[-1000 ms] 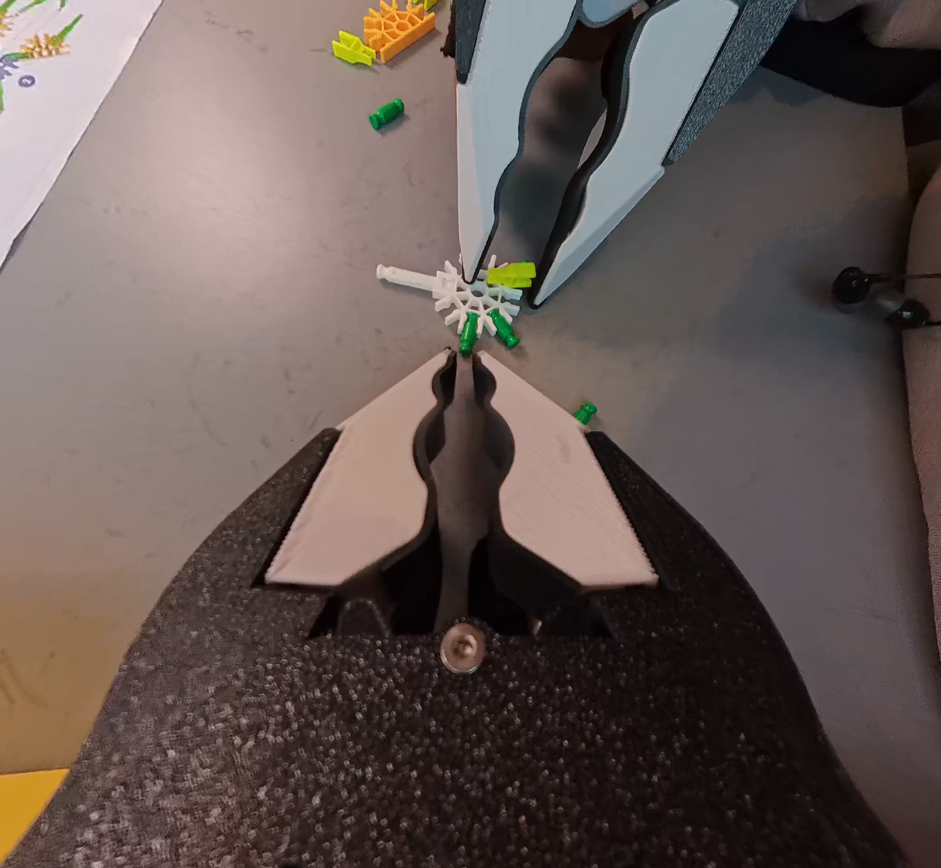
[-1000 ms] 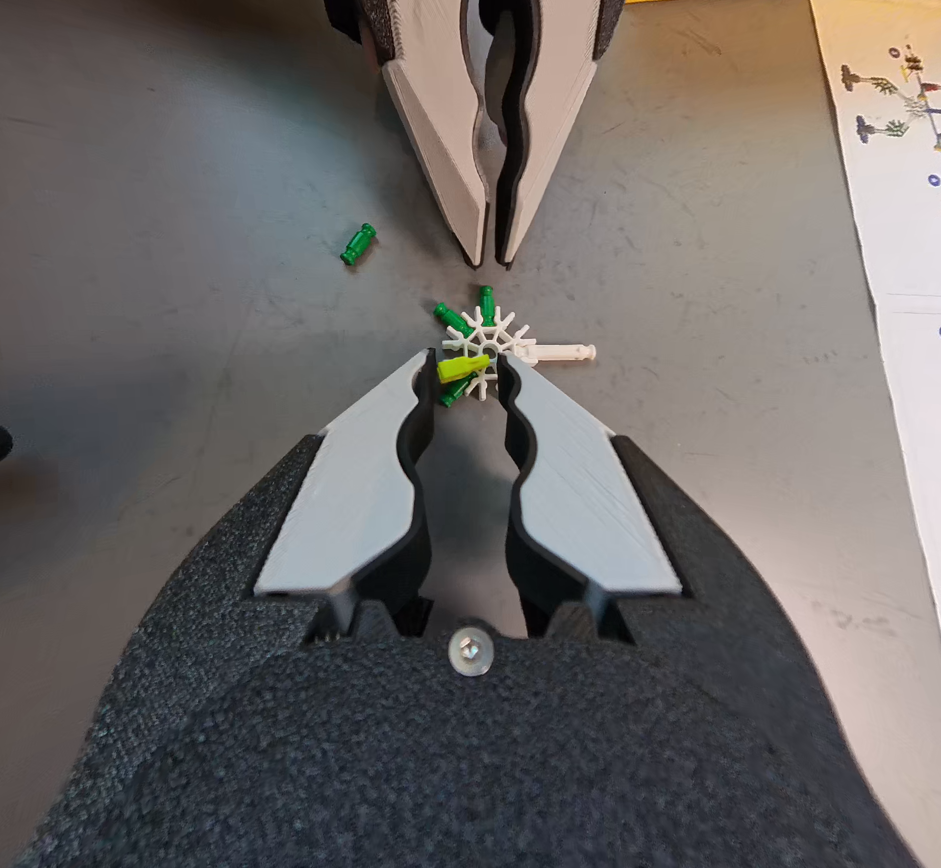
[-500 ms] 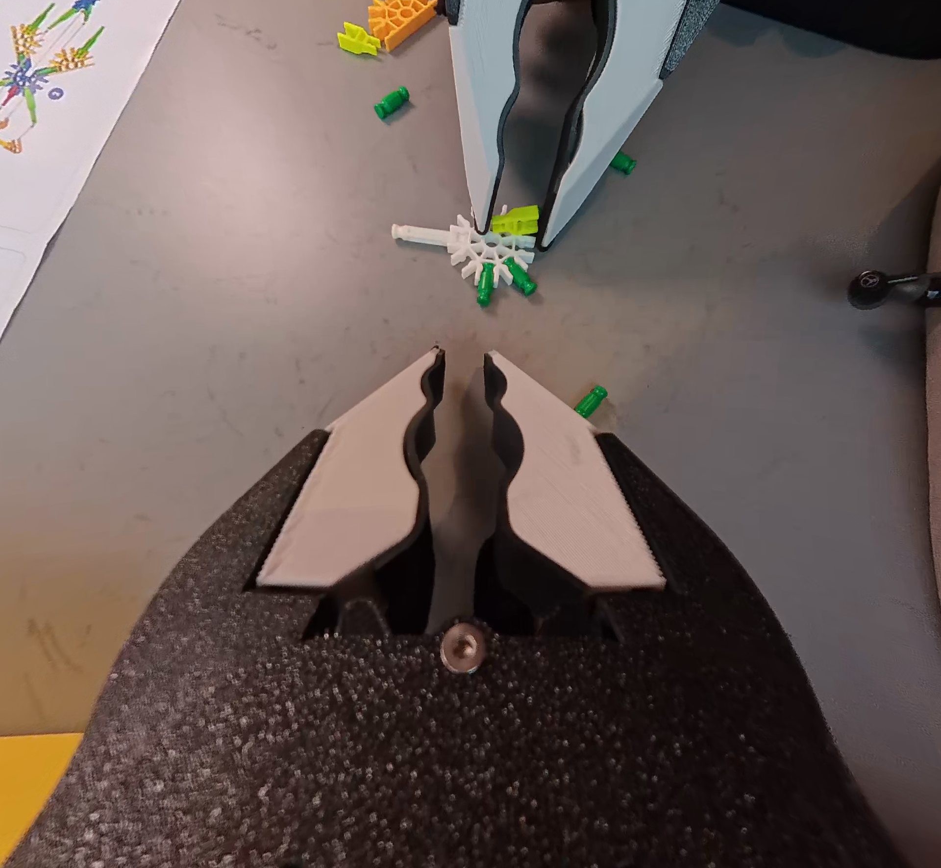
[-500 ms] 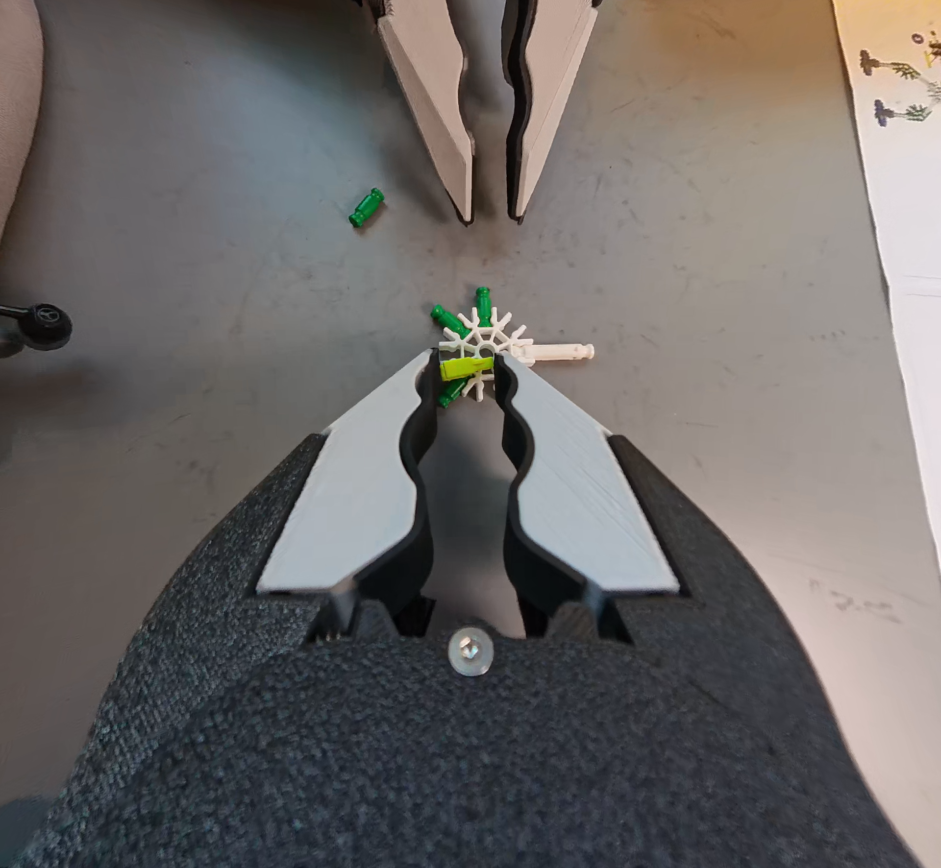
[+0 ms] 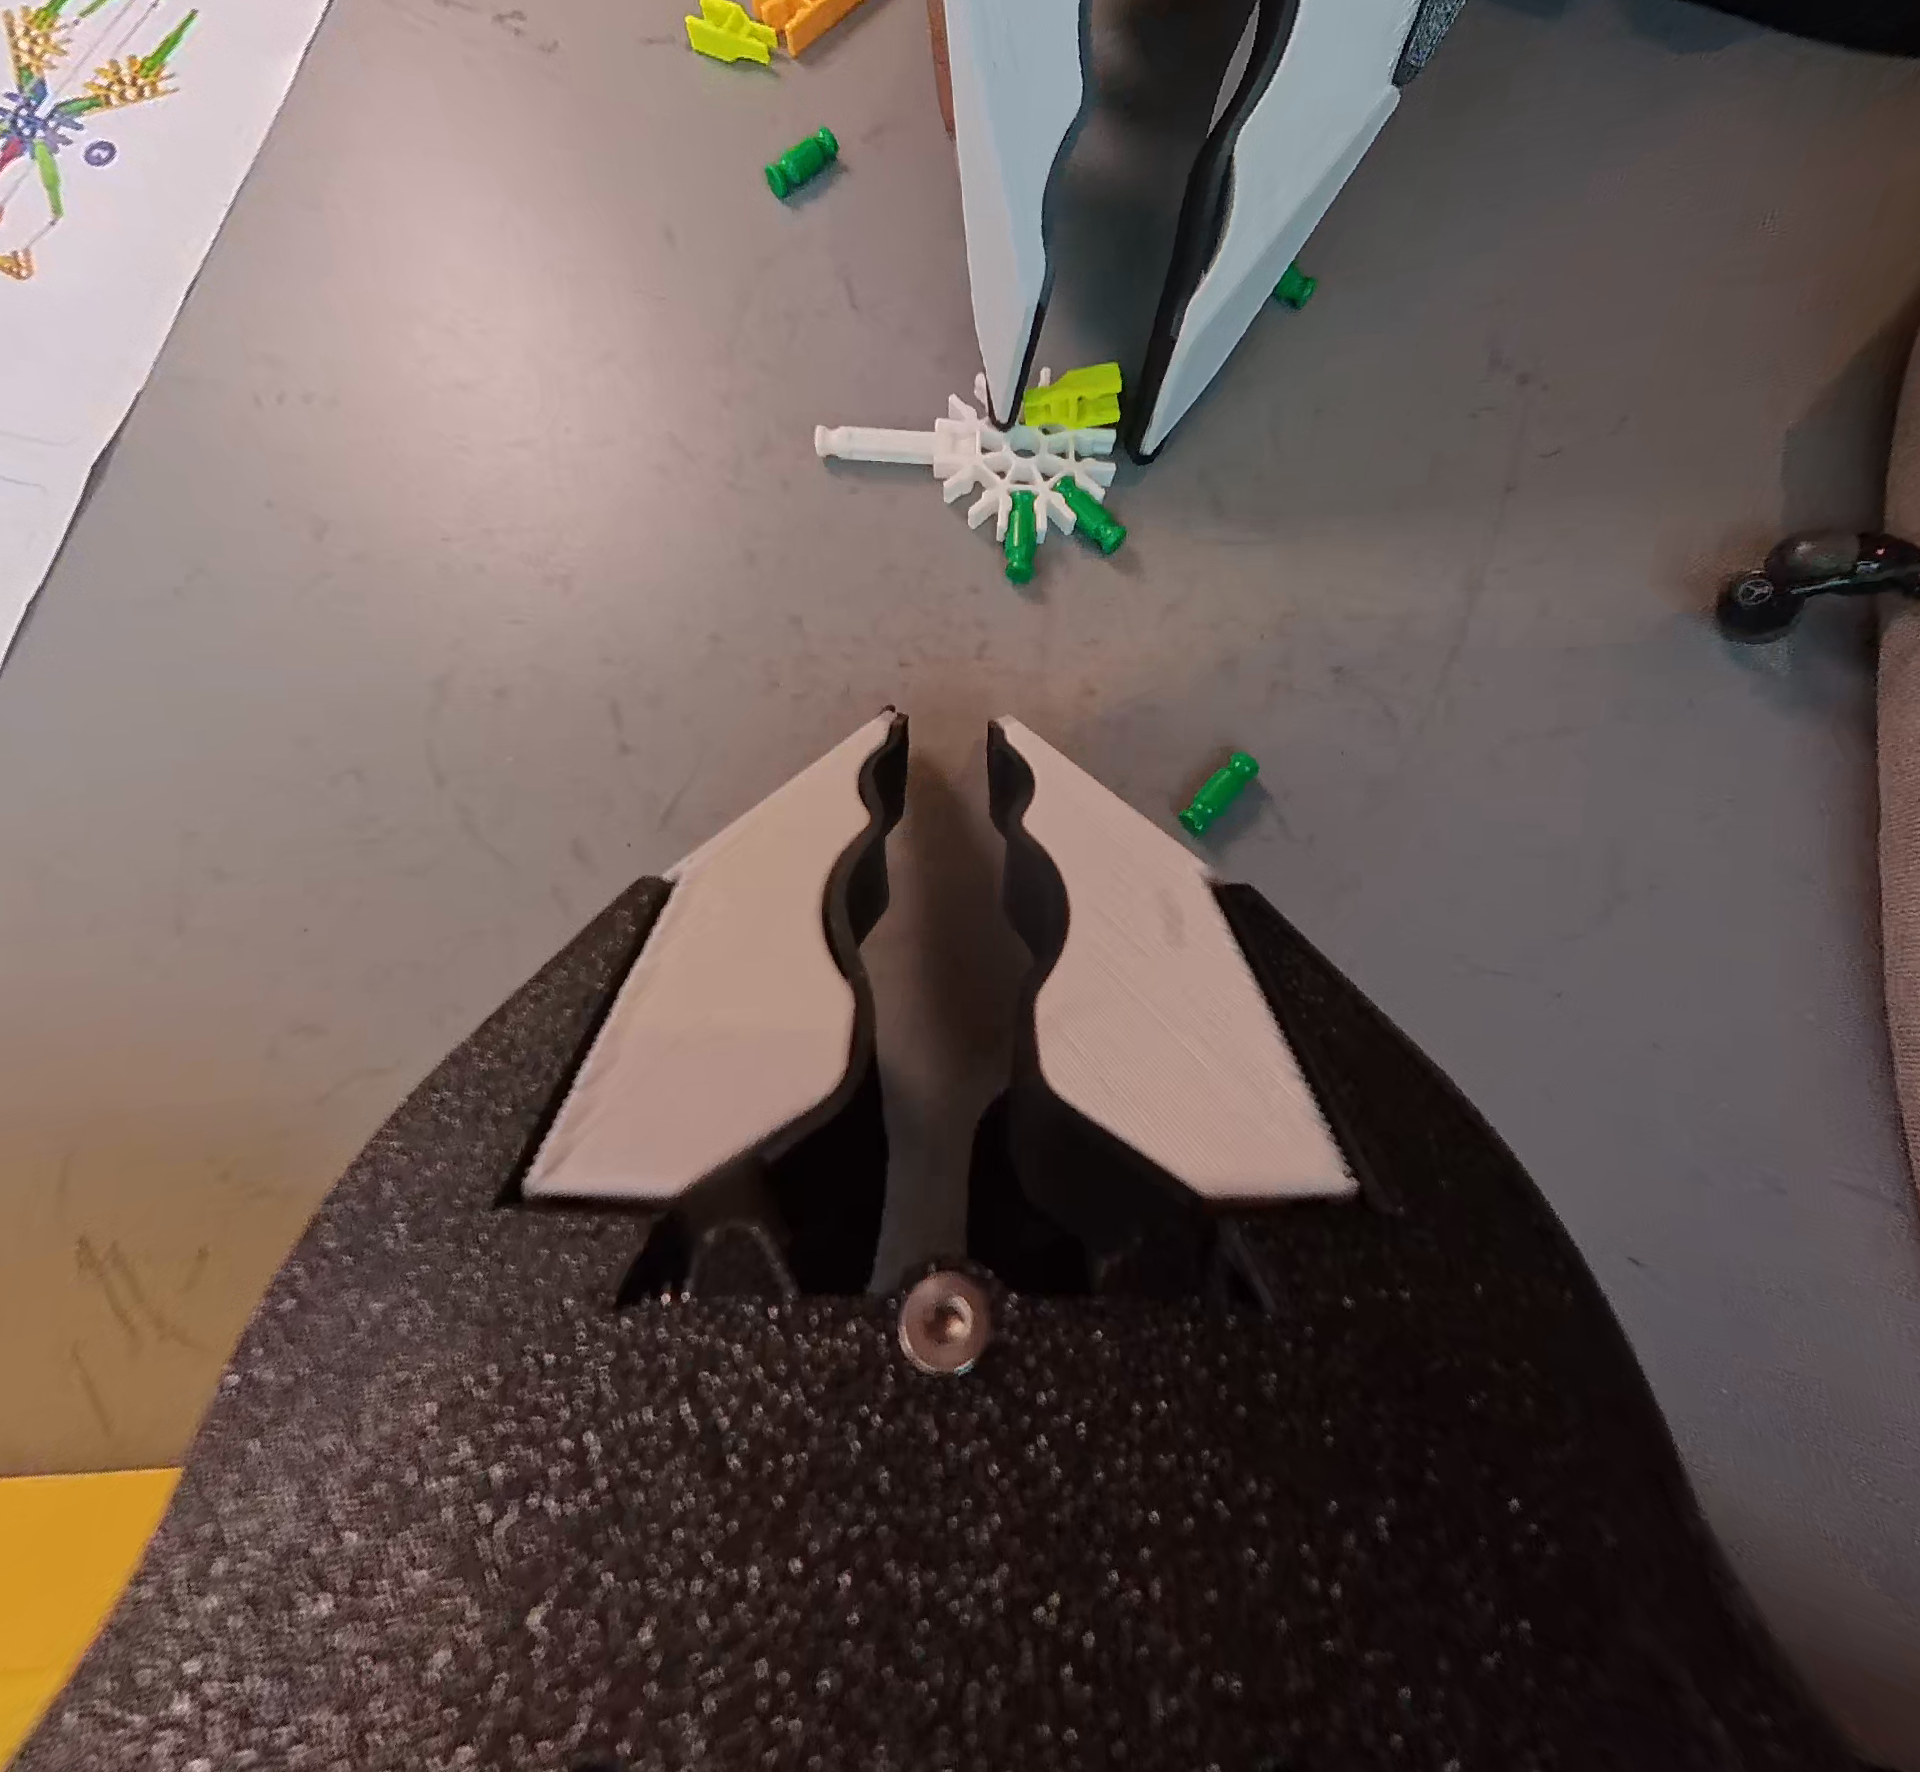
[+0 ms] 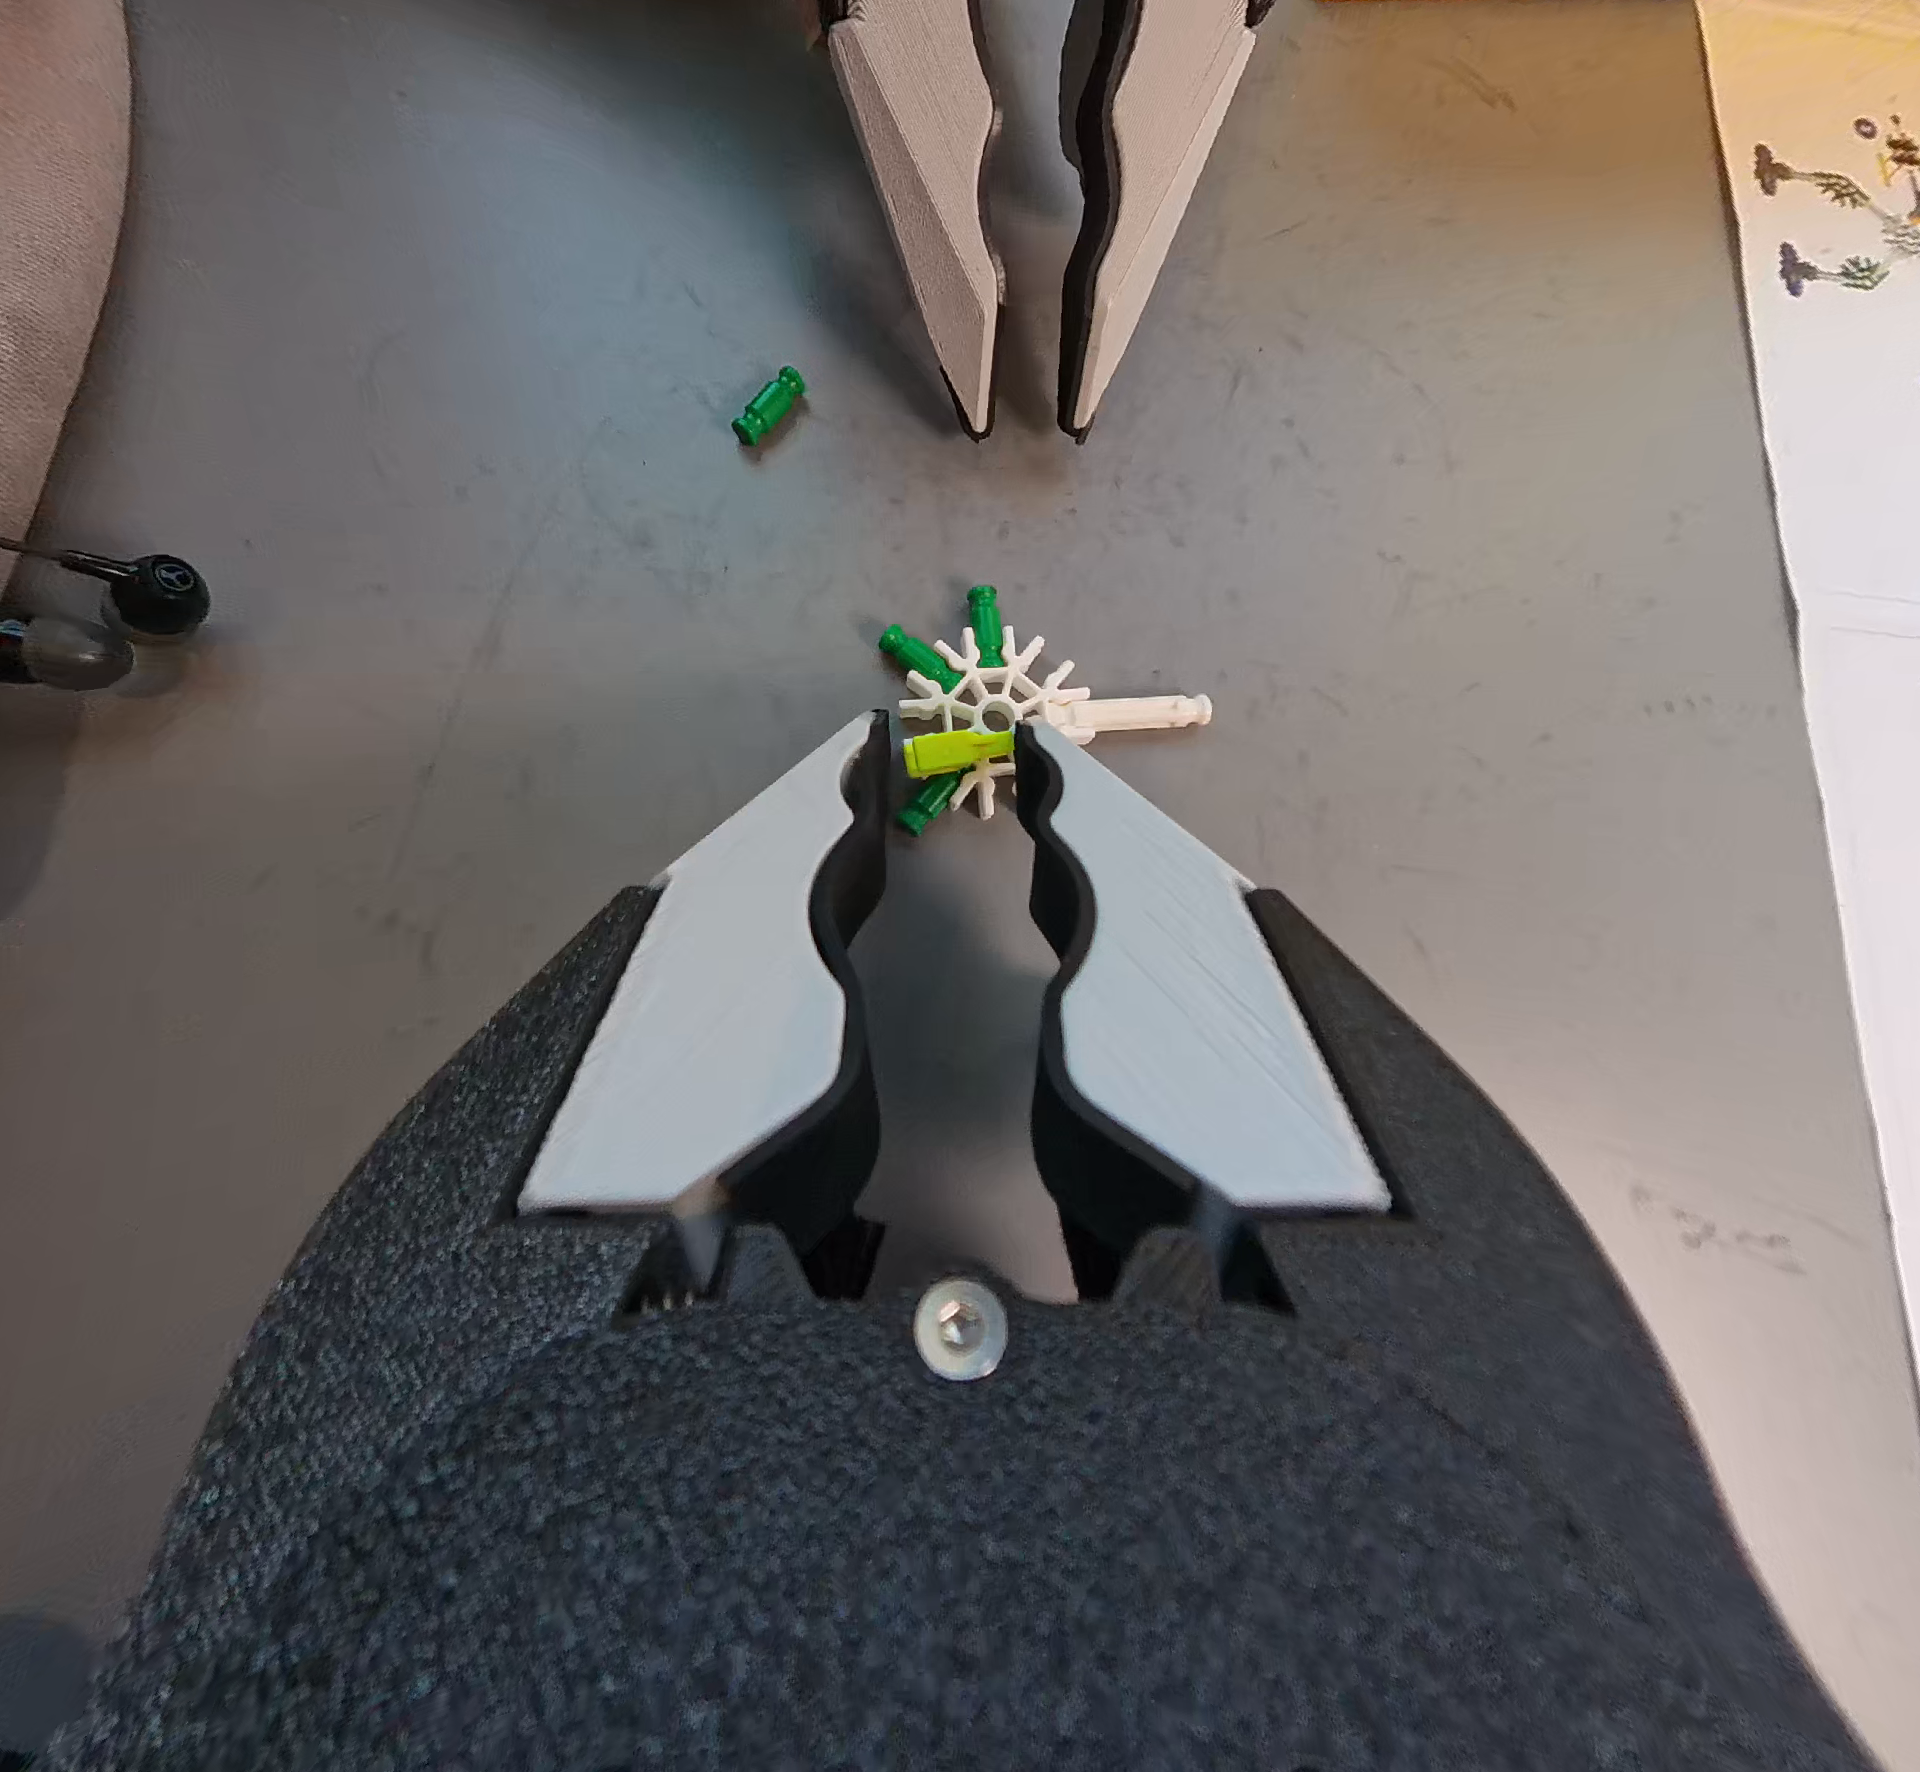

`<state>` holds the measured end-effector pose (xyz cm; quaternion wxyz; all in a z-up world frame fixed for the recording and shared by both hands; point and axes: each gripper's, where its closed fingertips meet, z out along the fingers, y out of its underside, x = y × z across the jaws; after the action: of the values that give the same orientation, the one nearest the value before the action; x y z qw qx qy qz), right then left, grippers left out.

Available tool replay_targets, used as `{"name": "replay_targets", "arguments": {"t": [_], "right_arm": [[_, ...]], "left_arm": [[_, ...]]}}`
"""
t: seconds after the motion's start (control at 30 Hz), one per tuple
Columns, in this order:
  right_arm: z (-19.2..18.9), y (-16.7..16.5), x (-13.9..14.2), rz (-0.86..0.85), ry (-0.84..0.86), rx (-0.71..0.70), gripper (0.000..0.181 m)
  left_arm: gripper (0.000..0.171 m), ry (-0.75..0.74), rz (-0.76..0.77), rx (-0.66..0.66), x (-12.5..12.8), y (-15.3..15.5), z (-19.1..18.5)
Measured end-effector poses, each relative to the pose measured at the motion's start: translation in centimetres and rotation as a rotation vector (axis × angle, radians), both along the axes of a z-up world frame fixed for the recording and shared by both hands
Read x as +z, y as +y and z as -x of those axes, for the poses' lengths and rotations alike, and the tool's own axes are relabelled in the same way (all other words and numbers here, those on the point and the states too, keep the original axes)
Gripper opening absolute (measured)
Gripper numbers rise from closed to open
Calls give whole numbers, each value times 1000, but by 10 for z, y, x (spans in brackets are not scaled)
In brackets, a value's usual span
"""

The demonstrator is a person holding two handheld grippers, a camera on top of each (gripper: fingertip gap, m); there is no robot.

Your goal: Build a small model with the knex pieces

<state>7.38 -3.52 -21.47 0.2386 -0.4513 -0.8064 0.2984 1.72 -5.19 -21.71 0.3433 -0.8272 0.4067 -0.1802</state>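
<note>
- Now, the right gripper (image 6: 951, 735) reaches down to the grey surface (image 6: 416, 268), its fingers narrowed around a lime-green piece (image 6: 956, 751), apparently pinching it.
- That piece lies across a white spoked wheel (image 6: 987, 709), which carries short green pegs (image 6: 987, 616) and a white rod (image 6: 1153, 712).
- Opposite, the left gripper (image 5: 940, 725) hovers near the wheel, fingers slightly apart and empty, a loose green peg (image 5: 1218, 792) just beside it.

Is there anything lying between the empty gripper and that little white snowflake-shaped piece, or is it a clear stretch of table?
Nothing visible lies between them. The left gripper faces the white snowflake piece across bare grey table. A loose green peg lies off to the side, out of that line. The right gripper stands on the far side, around the lime clip.
</note>
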Motion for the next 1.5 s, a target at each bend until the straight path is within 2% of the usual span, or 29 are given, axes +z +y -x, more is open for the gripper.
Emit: {"name": "replay_targets", "arguments": {"t": [0.3, 0.57, 0.8, 0.87, 1.03, 1.2, 1.3, 1.5], "right_arm": [[0, 1, 0, 8, -1, -6, 23], [-2, 2, 1, 3, -3, -10, 23], [-16, 31, 40, 69, 111, -112, 25], [-20, 28, 37, 77, 92, -101, 25], [-19, 18, 5, 10, -43, -62, 26], [-15, 25, 7, 6, -22, -96, 26], [-17, 26, -2, -8, -60, -99, 26], [-21, 18, -4, -1, -100, -71, 6]], "left_arm": [[14, -2, 5, -66, -1, -9, -9], [14, -5, -11, -50, 2, -5, -8], [14, -36, -52, 36, 10, 9, 3], [14, -46, -53, 39, 11, 10, 2], [14, -23, -50, 29, 5, 9, 0], [14, -24, -55, 25, 6, 9, -1], [14, -21, -53, 17, 5, 8, -2], [14, -18, -61, 6, 6, 7, -4]]}}
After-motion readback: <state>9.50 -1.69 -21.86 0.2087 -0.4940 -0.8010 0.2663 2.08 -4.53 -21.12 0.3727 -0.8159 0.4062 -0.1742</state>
